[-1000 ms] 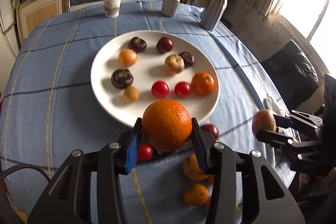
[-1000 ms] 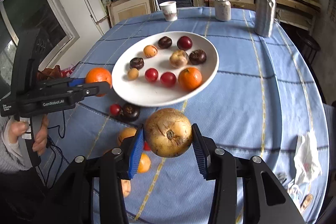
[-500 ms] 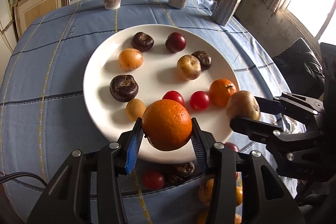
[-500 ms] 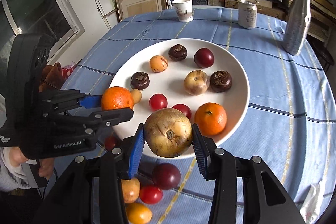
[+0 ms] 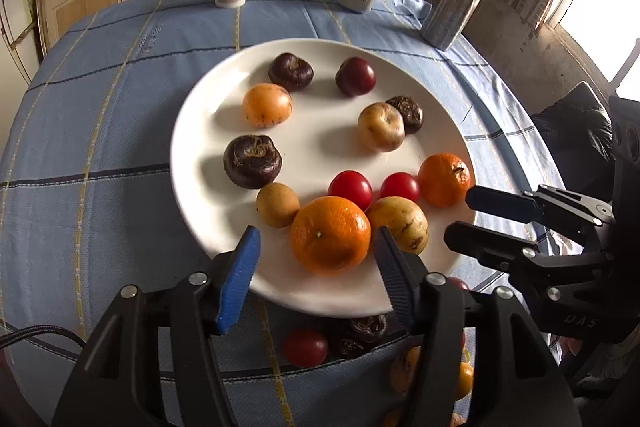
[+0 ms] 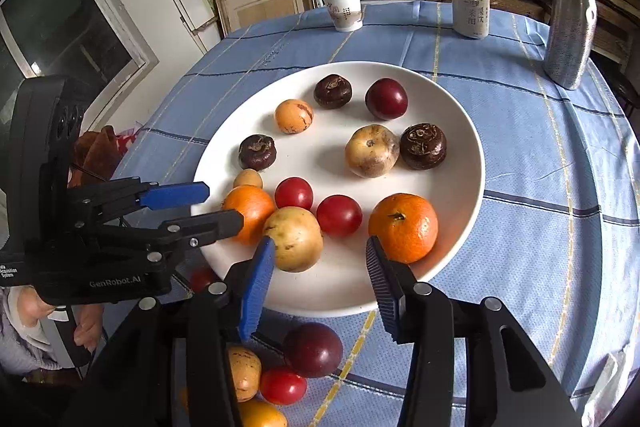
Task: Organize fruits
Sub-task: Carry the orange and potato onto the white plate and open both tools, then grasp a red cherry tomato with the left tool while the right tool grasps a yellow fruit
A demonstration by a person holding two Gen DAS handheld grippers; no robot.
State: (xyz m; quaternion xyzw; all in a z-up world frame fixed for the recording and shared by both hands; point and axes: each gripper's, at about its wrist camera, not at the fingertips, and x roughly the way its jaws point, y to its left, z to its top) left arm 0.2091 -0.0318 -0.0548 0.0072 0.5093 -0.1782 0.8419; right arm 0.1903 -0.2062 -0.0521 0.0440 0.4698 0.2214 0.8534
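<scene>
On plate (image 5: 208,147), orange (image 5: 330,235) between open left gripper (image 5: 316,255) fingers, untouched.

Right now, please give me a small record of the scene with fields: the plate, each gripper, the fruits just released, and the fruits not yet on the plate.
plate: white plate on blue tablecloth
left gripper: jaws open around large orange, which rests on plate
right gripper: jaws open, yellow-brown fruit by its left finger, on plate
off plate: dark plum, red tomato, others near front edge
background: paper cup, can, bottle
</scene>
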